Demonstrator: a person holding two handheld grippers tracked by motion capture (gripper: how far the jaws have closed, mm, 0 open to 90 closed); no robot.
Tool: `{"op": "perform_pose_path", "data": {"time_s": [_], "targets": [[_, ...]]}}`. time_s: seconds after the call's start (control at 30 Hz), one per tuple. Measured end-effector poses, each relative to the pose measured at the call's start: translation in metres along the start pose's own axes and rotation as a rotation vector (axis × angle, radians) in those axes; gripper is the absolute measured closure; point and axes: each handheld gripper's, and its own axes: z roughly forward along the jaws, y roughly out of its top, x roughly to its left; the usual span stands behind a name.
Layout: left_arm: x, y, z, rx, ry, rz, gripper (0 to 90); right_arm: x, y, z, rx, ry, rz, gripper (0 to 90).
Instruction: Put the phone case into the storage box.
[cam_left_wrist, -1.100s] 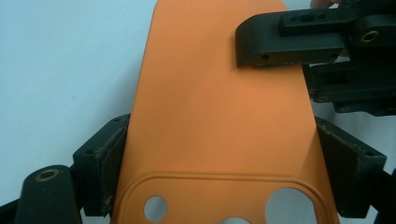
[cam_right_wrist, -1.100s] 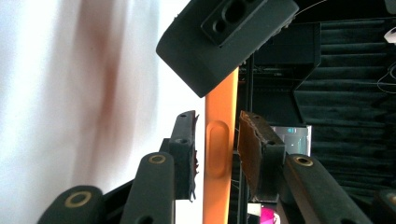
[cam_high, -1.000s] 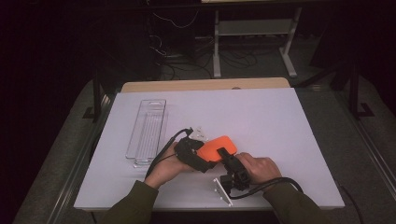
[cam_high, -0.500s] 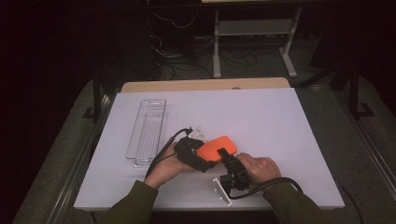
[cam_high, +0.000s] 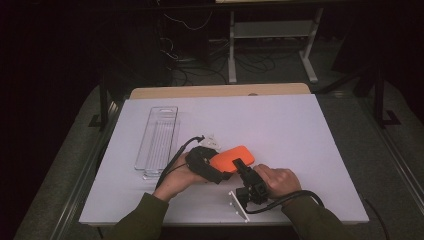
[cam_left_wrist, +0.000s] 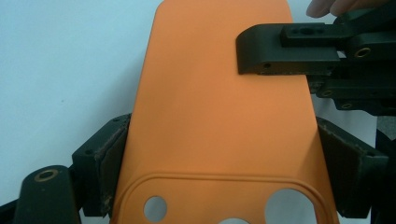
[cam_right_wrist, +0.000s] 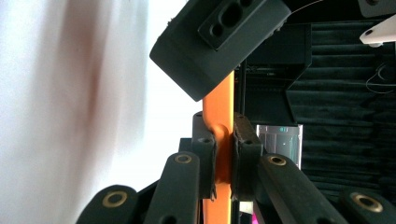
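An orange phone case (cam_high: 232, 156) is held just above the white tabletop (cam_high: 300, 135) by both grippers. My left gripper (cam_high: 216, 164) spans the case's width at the camera-cutout end, its pads (cam_left_wrist: 109, 158) pressed on the side edges of the case (cam_left_wrist: 219, 107). My right gripper (cam_high: 240, 165) comes in from the near side. Its jaws have just been closing, and they now pinch one long edge flat between them. In the right gripper view the thin orange edge (cam_right_wrist: 225, 100) stands clamped in my right gripper (cam_right_wrist: 224, 135), with a left jaw above it.
A clear plastic tray (cam_high: 159, 137) lies lengthwise at the left of the table. A small white bracket (cam_high: 239, 205) sits at the front edge by my right hand. A small white piece (cam_high: 212, 141) lies behind the left gripper. Cables trail from both grippers.
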Motion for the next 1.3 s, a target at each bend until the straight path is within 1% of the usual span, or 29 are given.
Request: {"op": "perform_pose_path", "data": {"time_s": [0.13, 0.27, 0.3, 0.6, 0.67, 0.7, 0.77, 0.8, 0.83, 0.93, 1.03, 1.07, 1.1, 1.13, 1.23, 1.27, 1.3], "targets": [[0.001, 0.0, 0.0, -0.015, -0.008, -0.011, 14.5, -0.001, 0.0, 0.0, -0.004, -0.001, 0.002, 81.2], [0.001, 0.0, -0.001, -0.03, -0.012, -0.015, 14.3, -0.001, -0.001, 0.0, -0.008, -0.015, 0.004, 81.1], [0.001, 0.0, -0.001, -0.027, -0.013, -0.015, 14.2, -0.002, -0.001, 0.0, -0.007, -0.016, 0.0, 81.1], [0.002, -0.001, -0.001, -0.046, -0.025, -0.024, 13.9, -0.001, -0.001, 0.0, -0.008, -0.014, 0.014, 81.1], [0.001, -0.001, -0.002, -0.046, -0.025, -0.02, 13.7, -0.001, -0.001, 0.0, -0.008, -0.014, 0.012, 81.1], [0.001, -0.001, -0.001, -0.049, -0.026, -0.009, 13.7, -0.001, -0.001, 0.0, -0.009, -0.014, 0.011, 81.2], [0.0, -0.001, -0.002, -0.052, -0.032, -0.005, 13.6, -0.001, -0.001, 0.0, -0.01, -0.011, -0.003, 81.4], [-0.001, -0.001, -0.001, -0.055, -0.037, -0.008, 13.4, -0.001, -0.001, 0.0, -0.012, -0.008, 0.002, 81.4], [0.0, -0.001, -0.002, -0.056, -0.039, 0.003, 13.2, 0.0, 0.0, 0.0, -0.011, -0.007, 0.0, 81.3], [0.001, -0.001, -0.002, -0.057, -0.044, 0.013, 12.2, -0.001, -0.001, 0.0, -0.011, -0.007, -0.001, 81.3], [0.001, -0.001, -0.003, -0.069, -0.051, 0.009, 10.5, -0.001, -0.001, 0.0, -0.011, -0.005, 0.0, 81.3], [0.002, -0.001, -0.005, -0.052, -0.05, 0.03, 10.0, -0.001, -0.001, 0.0, -0.01, -0.003, 0.001, 81.2], [0.001, -0.001, -0.005, -0.065, -0.057, 0.017, 9.0, -0.001, -0.001, 0.0, -0.01, -0.003, 0.001, 81.2], [0.0, -0.001, -0.005, -0.063, -0.059, 0.018, 7.7, -0.001, -0.001, 0.0, -0.01, -0.002, 0.001, 81.2], [0.002, -0.001, -0.007, -0.072, -0.049, 0.03, 4.7, -0.001, -0.001, 0.001, -0.003, 0.003, 0.006, 81.1], [0.003, -0.001, -0.008, -0.079, -0.047, 0.032, 3.1, -0.002, -0.002, 0.001, -0.004, 0.0, -0.002, 81.1], [0.005, 0.0, -0.011, -0.072, -0.041, 0.042, 2.2, -0.002, -0.002, 0.001, 0.001, 0.003, 0.009, 81.1]]}}
